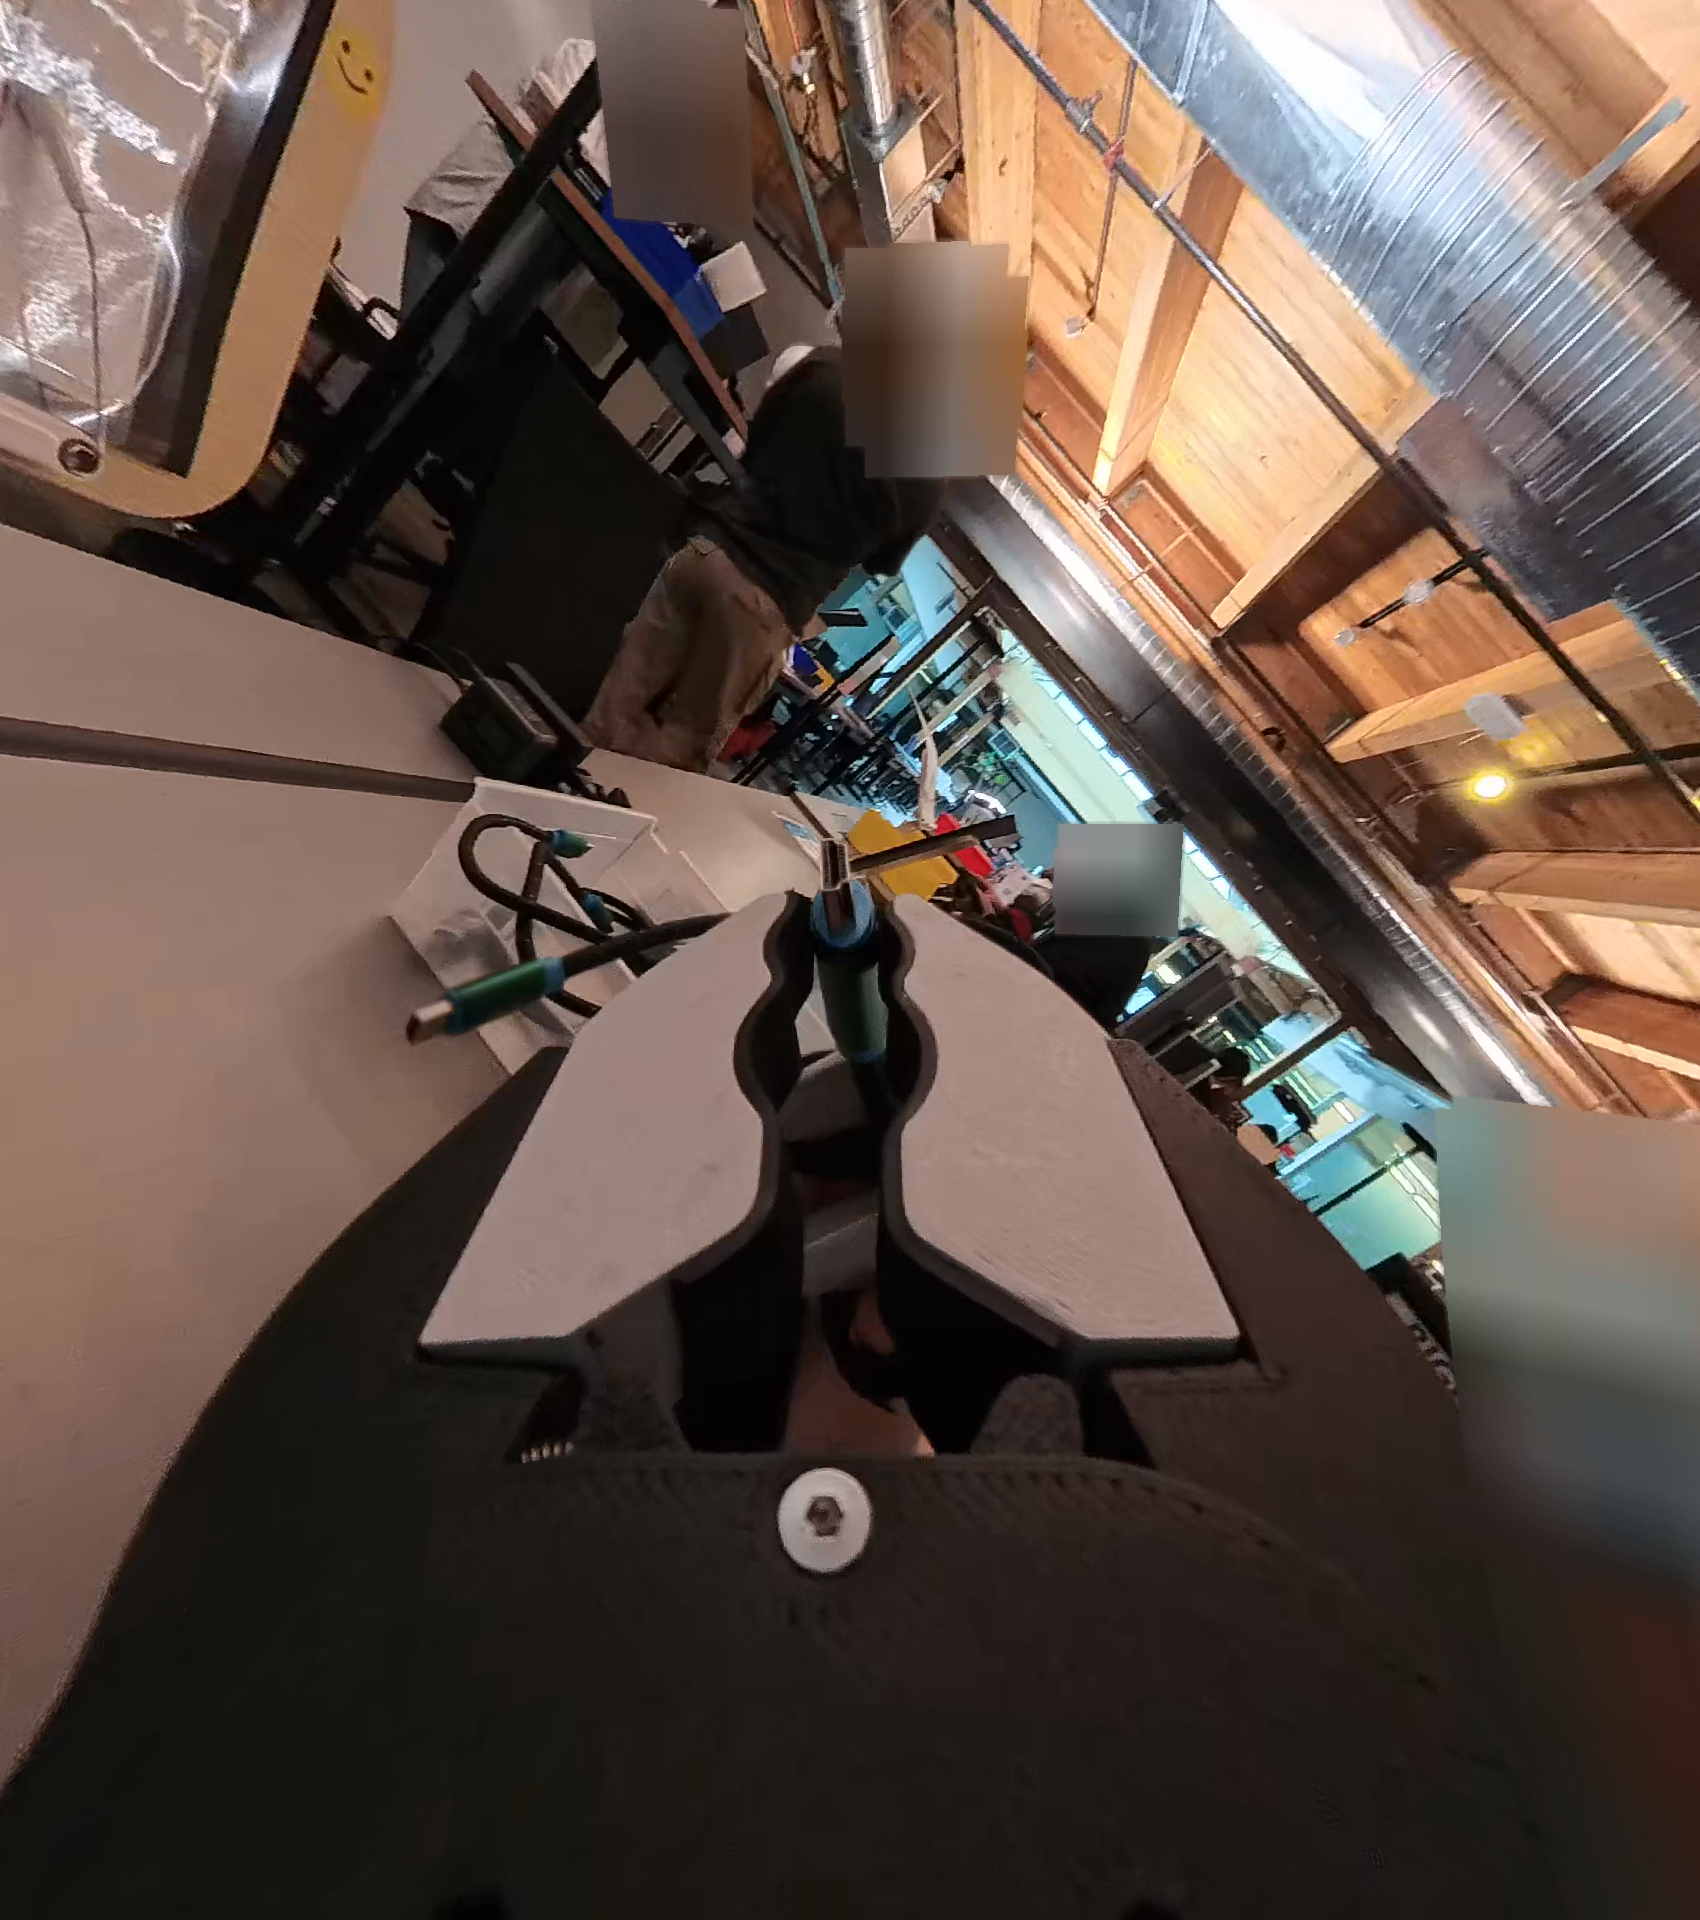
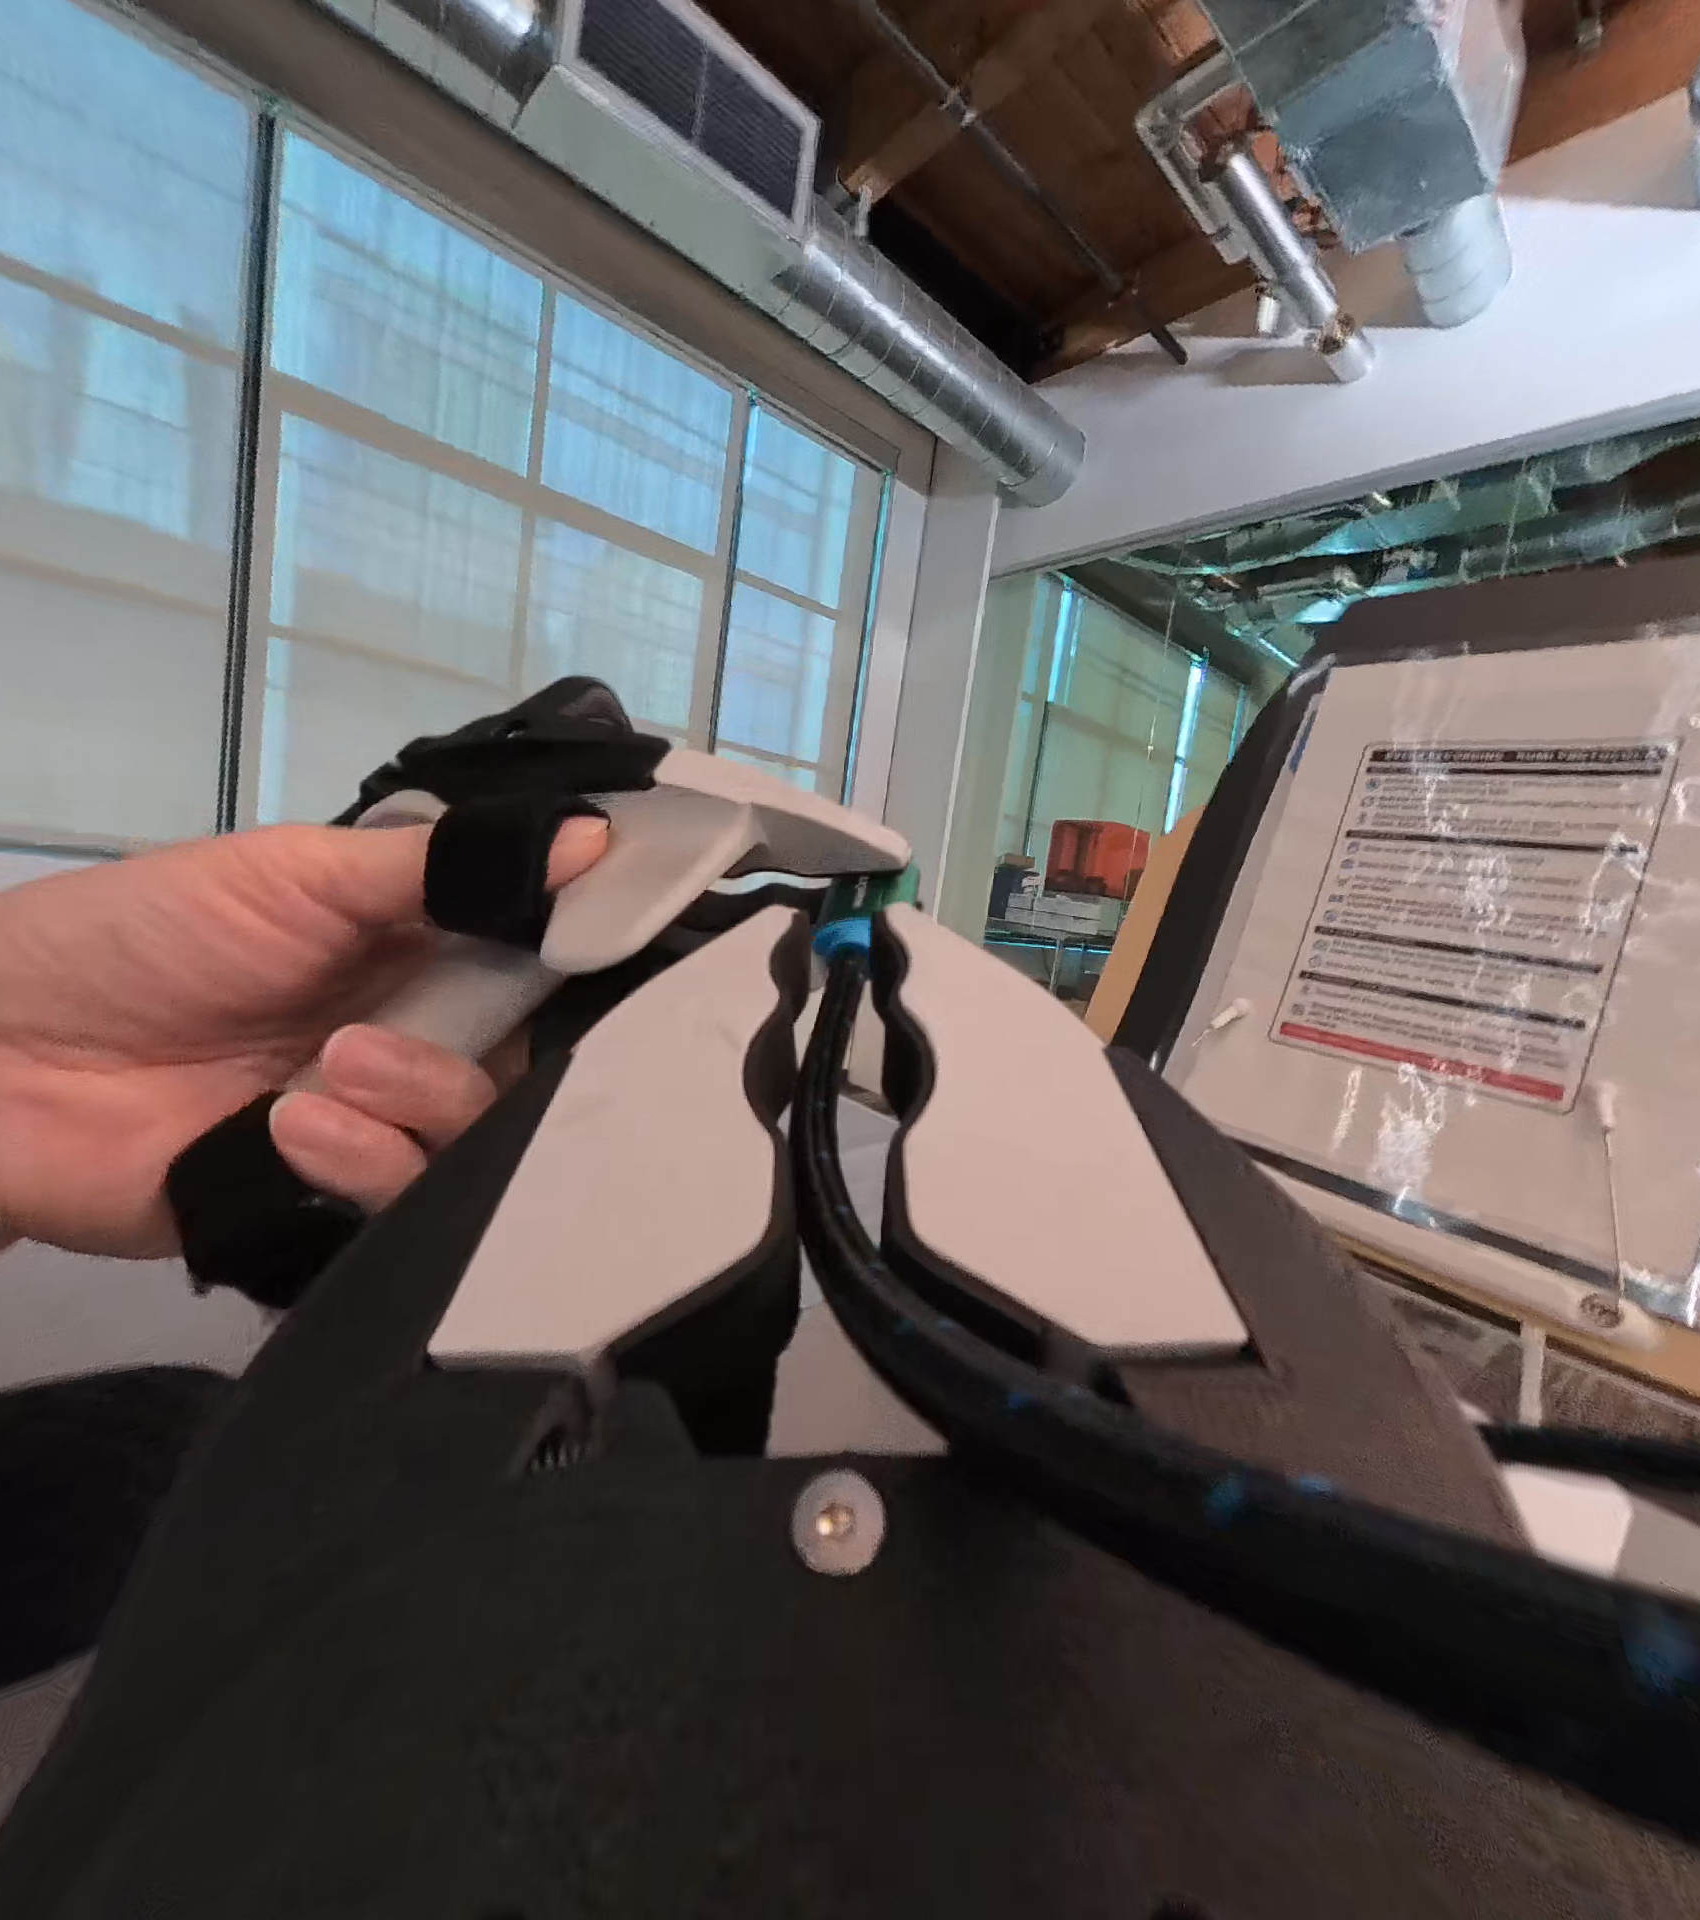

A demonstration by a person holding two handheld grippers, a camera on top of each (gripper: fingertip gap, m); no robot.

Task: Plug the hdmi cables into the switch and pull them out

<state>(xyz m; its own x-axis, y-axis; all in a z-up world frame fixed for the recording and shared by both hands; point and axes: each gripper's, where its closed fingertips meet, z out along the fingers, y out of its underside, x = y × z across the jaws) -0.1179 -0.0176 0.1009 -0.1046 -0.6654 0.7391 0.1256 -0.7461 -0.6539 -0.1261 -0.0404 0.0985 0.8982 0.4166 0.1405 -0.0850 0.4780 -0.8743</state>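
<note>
**Both claws clamped on one cable**

The left claw (image 1: 841,914) pinches a green plug (image 1: 848,1003), metal tip poking out far. The right claw (image 2: 844,920) squeezes the black cable (image 2: 830,1049) behind its blue collar. A second plug (image 1: 472,1010) lies left on the white table (image 1: 98,935), beside a clear tray (image 1: 555,831).

We are in a workshop or lab loft: bare wooden ceiling joists (image 1: 1272,343), exposed silver ducting (image 1: 1511,343), far workbenches (image 1: 555,249) with blue bins (image 1: 680,272), large paned windows (image 2: 389,468) at left, an orange-hooded machine (image 2: 1098,854) beyond.
</note>
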